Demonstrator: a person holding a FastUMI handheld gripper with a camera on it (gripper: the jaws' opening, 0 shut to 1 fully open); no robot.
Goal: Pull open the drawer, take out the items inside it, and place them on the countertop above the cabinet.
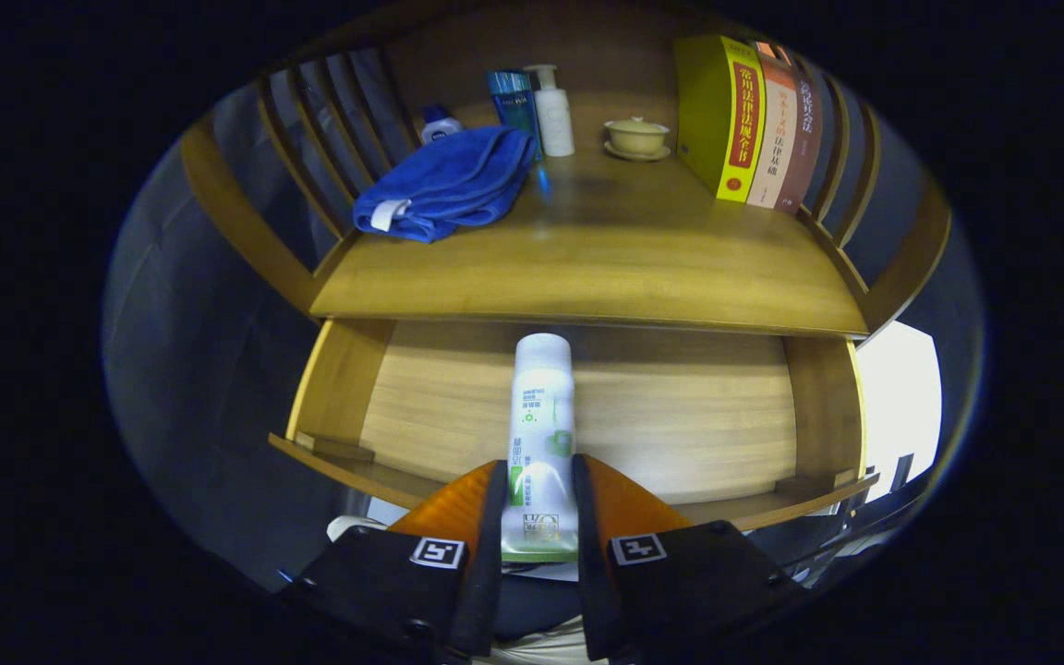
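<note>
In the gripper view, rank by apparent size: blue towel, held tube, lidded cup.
1. Blue towel, though the tube, shut in the gripper, sits far nearer the camera, so the order is unsure.
2. Tube.
3. Lidded cup.

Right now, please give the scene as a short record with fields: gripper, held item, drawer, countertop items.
gripper: gripper shut on white tube
held item: white tube, pointing away, over the open drawer
drawer: open drawer, wooden floor bare where visible
countertop items: blue towel, pump bottle, lidded cup, books
</note>
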